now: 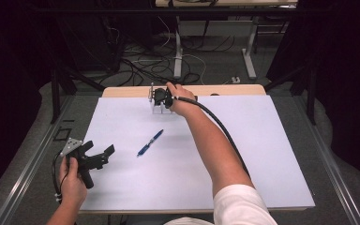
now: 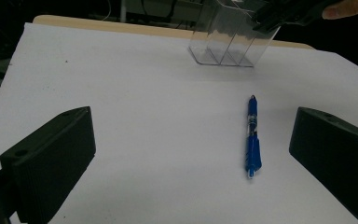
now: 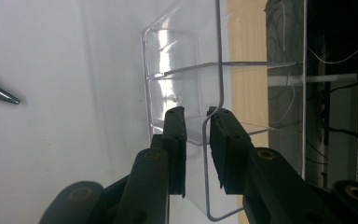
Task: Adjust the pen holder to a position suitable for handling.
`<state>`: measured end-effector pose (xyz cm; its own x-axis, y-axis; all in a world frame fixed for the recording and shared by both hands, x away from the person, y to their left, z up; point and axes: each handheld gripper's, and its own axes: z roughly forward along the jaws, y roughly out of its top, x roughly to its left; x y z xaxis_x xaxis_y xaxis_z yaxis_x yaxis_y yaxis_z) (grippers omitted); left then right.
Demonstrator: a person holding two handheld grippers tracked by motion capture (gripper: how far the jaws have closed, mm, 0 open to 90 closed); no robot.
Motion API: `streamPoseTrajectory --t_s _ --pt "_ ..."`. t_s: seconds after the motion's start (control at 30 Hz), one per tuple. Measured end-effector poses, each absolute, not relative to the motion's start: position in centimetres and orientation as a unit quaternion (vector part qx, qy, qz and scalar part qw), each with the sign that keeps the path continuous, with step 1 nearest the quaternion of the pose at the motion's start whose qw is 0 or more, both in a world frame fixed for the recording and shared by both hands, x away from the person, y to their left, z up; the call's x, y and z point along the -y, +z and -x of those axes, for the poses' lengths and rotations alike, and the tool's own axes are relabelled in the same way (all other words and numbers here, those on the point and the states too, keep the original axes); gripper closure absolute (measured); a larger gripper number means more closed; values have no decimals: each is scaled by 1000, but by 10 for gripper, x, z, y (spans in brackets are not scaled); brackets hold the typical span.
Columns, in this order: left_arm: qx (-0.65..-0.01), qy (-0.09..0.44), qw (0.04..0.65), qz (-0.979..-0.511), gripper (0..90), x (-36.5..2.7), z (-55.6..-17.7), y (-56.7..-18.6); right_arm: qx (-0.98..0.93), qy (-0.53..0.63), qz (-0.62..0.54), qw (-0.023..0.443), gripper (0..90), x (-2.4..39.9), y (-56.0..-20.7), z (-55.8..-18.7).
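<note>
Right gripper view: the right gripper (image 3: 196,140) has its jaws nearly together around one wall of the clear holder (image 3: 182,88), one jaw inside a compartment and one outside. A sliver of gap shows beside the wall on one side, so I cannot tell whether the pads press on it yet. The holder stands at the far edge of the counter (image 1: 262,154), in the middle, with three open compartments.

It looks like thin moulded acrylic: light, stiff and smooth. It should lift with little effort but may slip or pivot in a narrow pinch, and a hard squeeze could crack the wall. The upper rim of a wall, near a divider, seems the best place to grip, since the divider stiffens it there.

The pen (image 1: 150,142) lies flat near the counter's middle, well apart from the holder, tip toward it. It is slim, hard plastic and would roll easily.

In the high view the left gripper (image 1: 101,157) hovers at the near left corner, jaws wide open and holding nothing.

The counter is covered by a plain white sheet, flat and smooth, with a wooden edge showing at the far side. Beyond it the room is dark, with cables on the floor and table legs.
</note>
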<state>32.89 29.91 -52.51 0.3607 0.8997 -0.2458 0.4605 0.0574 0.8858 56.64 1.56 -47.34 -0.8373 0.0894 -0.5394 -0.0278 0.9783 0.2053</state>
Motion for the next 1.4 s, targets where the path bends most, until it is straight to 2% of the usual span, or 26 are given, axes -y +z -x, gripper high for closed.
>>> streamPoseTrajectory --t_s 0.37,0.6,0.73,1.4 --pt "-523 216 506 -651 1 -300 -329 -525 -951 107 -18 289 804 -17 -474 -564" --pt "-523 215 506 -652 1 -299 -329 -526 -958 112 -26 262 873 -16 -470 -562" --pt "-523 216 505 -652 1 -299 -329 -526 -961 114 -20 252 882 -15 -470 -560" --pt "-525 217 503 -652 1 -299 -329 -526 -959 106 -11 264 889 -13 -464 -549"
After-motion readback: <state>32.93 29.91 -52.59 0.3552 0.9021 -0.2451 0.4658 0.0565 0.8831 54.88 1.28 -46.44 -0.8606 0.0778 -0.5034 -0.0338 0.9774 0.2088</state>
